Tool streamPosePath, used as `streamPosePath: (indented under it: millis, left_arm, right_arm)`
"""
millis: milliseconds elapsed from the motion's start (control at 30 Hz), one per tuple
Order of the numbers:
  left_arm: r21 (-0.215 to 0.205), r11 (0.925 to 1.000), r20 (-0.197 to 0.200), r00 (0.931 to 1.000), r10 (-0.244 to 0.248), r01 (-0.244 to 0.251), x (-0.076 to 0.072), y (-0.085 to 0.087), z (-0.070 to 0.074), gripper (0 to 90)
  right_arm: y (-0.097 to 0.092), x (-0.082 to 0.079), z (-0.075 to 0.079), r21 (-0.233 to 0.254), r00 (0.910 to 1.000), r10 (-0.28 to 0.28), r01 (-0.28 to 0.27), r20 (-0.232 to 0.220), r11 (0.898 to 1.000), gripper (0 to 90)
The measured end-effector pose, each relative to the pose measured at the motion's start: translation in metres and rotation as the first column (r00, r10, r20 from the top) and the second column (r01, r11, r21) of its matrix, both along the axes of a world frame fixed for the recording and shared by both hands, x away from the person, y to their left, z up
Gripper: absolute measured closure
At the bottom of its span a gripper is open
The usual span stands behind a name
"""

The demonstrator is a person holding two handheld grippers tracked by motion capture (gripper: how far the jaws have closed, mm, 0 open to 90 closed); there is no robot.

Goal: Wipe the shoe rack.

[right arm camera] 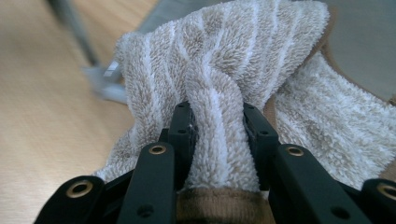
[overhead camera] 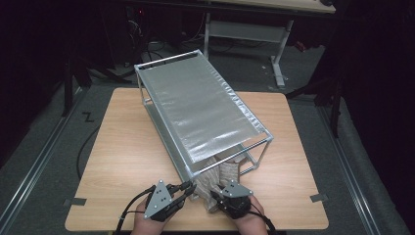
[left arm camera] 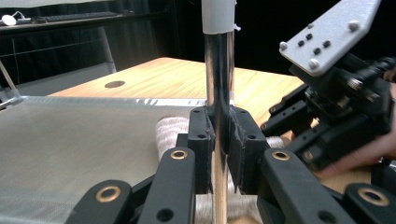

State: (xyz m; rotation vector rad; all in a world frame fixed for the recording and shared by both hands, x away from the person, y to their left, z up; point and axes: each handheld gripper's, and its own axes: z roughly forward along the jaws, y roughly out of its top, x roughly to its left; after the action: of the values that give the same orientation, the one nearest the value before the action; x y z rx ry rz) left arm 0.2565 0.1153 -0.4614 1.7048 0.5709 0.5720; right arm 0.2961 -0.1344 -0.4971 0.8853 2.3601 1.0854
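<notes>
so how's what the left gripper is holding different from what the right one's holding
The left gripper is shut on a thin, rigid, shiny rack post standing upright. The right gripper is shut on a thick, soft, beige striped towel, bunched into a fold between its jaws. Both grips are at the rack's near end.

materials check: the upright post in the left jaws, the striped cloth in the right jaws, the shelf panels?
Shiny round upright post: looks like polished or chromed metal, mirror reflections; white sleeve on top, maybe plastic.
Beige-and-white striped towel: looped terry cloth, fuzzy matte pile, brown hem.
Silvery grey shelf panels: thin sheet with a dull sheen and a fine weave, possibly mesh fabric or foil; hard to say.
</notes>
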Motion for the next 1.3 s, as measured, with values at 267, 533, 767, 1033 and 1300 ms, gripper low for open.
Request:
streamPosePath:
  millis: [267, 533, 767, 1033, 1300]
  left_arm:
    - [-0.001, 1.0000, -0.003, 1.0000, -0.001, 0.001, 0.000, 0.000, 0.000, 79.9]
    - [-0.002, 1.0000, -0.004, 1.0000, -0.002, 0.002, 0.000, 0.000, 0.000, 79.9]
    - [-0.001, 1.0000, -0.005, 0.9999, -0.009, 0.009, 0.000, -0.002, 0.000, 79.8]
    - [-0.003, 1.0000, -0.005, 0.9999, -0.009, 0.009, 0.000, -0.002, 0.000, 79.8]
    - [-0.006, 0.9998, 0.002, 0.9998, -0.018, 0.018, 0.001, -0.001, -0.001, 79.8]
  right_arm:
    - [-0.029, 0.017, 0.000, -0.011, 0.9933, -0.115, 0.115, 0.013, 0.993, 69.4]
    - [-0.070, 0.039, 0.000, -0.021, 0.9597, -0.280, 0.280, 0.025, 0.960, 69.5]
    - [-0.089, 0.049, 0.000, -0.013, 0.9394, -0.342, 0.342, 0.025, 0.940, 69.4]
    - [-0.087, 0.048, -0.001, -0.004, 0.9402, -0.340, 0.340, 0.024, 0.940, 69.2]
    - [-0.088, 0.033, 0.010, 0.073, 0.9535, -0.299, 0.296, 0.039, 0.953, 72.1]
